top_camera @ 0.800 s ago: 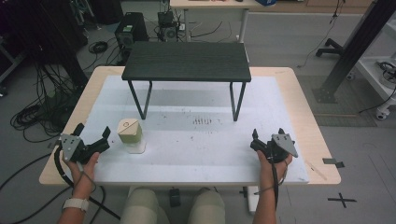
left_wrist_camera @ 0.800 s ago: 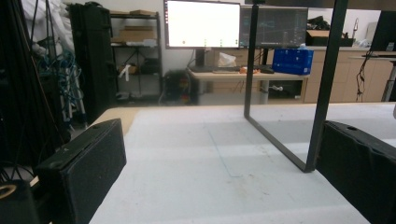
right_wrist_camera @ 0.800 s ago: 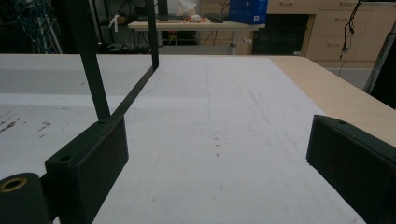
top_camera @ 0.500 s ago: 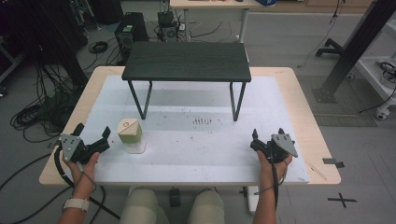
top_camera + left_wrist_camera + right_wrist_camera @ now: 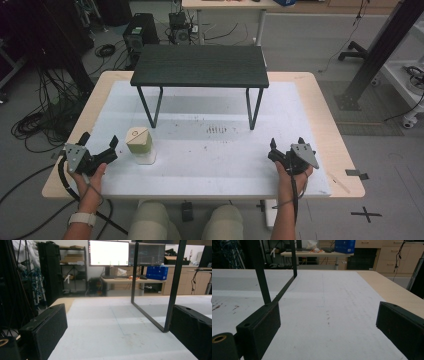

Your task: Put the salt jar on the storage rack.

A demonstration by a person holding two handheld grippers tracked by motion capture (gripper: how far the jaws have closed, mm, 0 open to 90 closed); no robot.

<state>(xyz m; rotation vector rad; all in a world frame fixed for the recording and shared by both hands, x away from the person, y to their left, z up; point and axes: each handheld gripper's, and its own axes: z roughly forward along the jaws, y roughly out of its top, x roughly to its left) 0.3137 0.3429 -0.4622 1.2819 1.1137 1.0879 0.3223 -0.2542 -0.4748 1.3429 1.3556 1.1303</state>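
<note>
The left gripper (image 5: pixel 97 150) rests at the near left corner of the white mat (image 5: pixel 210 150), at about 8 o'clock from the mat's centre in the high view. The person's left hand (image 5: pixel 90 175) grips it from behind and below, with the forearm entering from the bottom edge and a pale wristband (image 5: pixel 82 218) at the wrist. The gripper points toward 2 o'clock, low and roughly level with the surface. Its jaws stand wide apart and released; in the left gripper view, bare mat lies between them.

The right gripper (image 5: pixel 286 146) sits at the near right of the mat, at about 4 o'clock from the centre. The right hand (image 5: pixel 290 175) holds it from below, forearm running straight up from the bottom edge. The gripper points toward 12 o'clock, low over the mat. Its jaws are likewise spread and released, with bare mat between them in the right gripper view.

The small beige block (image 5: pixel 138 140) stands on a white base (image 5: pixel 144 158), just to the right of the left gripper, at 3 o'clock from it, apart from the jaw tips. It lies near the left front leg of the black stand (image 5: pixel 200 65), which occupies the far half of the mat at 12 o'clock.
</note>
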